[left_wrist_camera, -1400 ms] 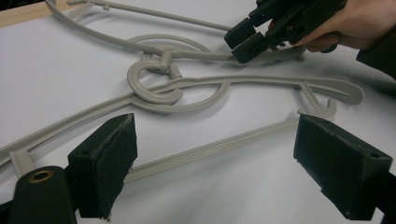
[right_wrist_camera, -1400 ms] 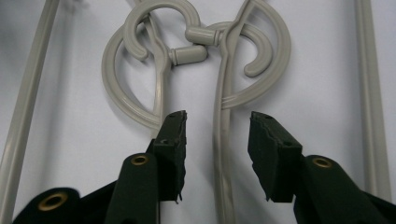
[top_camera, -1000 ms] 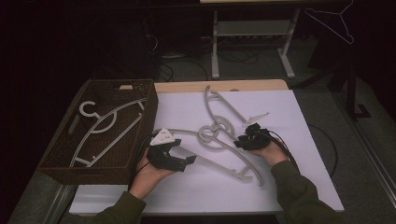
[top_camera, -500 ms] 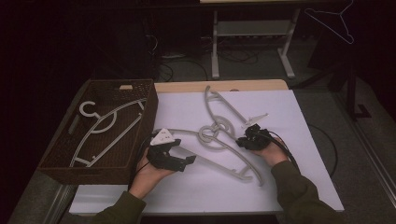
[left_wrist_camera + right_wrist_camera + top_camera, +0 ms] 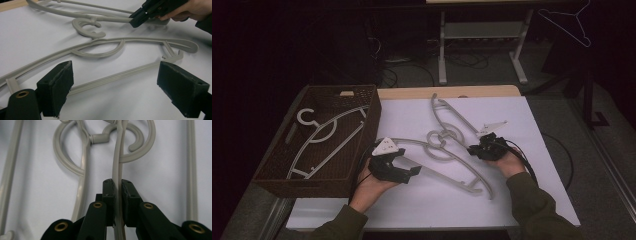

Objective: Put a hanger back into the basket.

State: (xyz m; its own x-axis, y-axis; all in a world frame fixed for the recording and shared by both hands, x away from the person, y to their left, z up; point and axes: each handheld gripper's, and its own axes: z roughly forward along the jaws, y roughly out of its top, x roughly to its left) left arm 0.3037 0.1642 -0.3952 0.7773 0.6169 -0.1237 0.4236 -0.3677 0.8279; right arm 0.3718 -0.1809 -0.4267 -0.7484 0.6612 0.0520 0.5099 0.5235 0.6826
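Note:
Two grey plastic hangers lie on the white table sheet with their hooks linked. My right gripper [image 5: 473, 148] [image 5: 118, 185] has just been closing and is now shut on one arm of the far hanger [image 5: 444, 110] [image 5: 116, 160], with the thin arm pinched between its pads. It also shows in the left gripper view [image 5: 136, 21], clamped on that arm [image 5: 105, 18]. My left gripper [image 5: 408, 162] [image 5: 117, 75] stands open, one jaw on each side of the near hanger's [image 5: 462, 172] straight bar [image 5: 112, 77], touching nothing.
A brown woven basket [image 5: 374, 120] at the left holds a third grey hanger [image 5: 327, 130]. A wire hanger [image 5: 572, 20] hangs at the back right. A metal stand [image 5: 442, 55] and cables lie on the floor beyond the table's wooden far edge [image 5: 447, 91].

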